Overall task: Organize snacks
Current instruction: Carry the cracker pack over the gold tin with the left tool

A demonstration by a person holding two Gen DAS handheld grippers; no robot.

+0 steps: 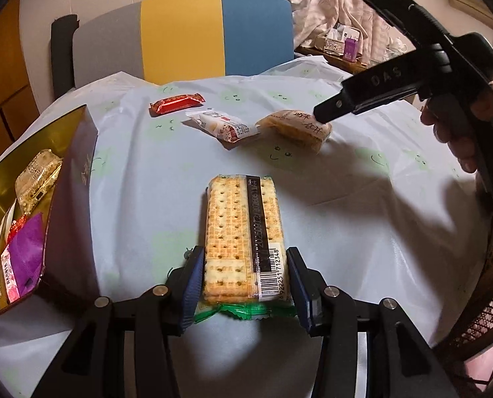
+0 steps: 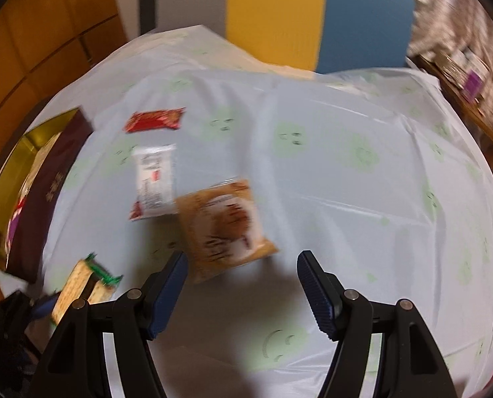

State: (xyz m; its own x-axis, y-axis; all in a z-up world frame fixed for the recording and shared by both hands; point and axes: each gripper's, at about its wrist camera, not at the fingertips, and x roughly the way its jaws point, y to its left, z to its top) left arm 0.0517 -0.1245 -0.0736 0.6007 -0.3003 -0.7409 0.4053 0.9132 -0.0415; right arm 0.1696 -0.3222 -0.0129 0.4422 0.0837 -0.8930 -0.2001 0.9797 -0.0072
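My left view is sharp and warmly lit, with dark shadows on the tablecloth (image 1: 346, 172) at lower right. My right view is motion-blurred throughout. Both bend and darken at the corners.

The long clear-wrapped cracker pack (image 1: 241, 235) lies on the cloth-covered counter (image 1: 362, 238), near edge. Behind it, left to right, lie the red foil bar (image 1: 176, 103), the white plastic snack packet (image 1: 221, 126) and the tan wrapped pastry (image 1: 296, 128). The open gold-lined cardboard box (image 1: 64, 179) stands at the left, holding several packets.
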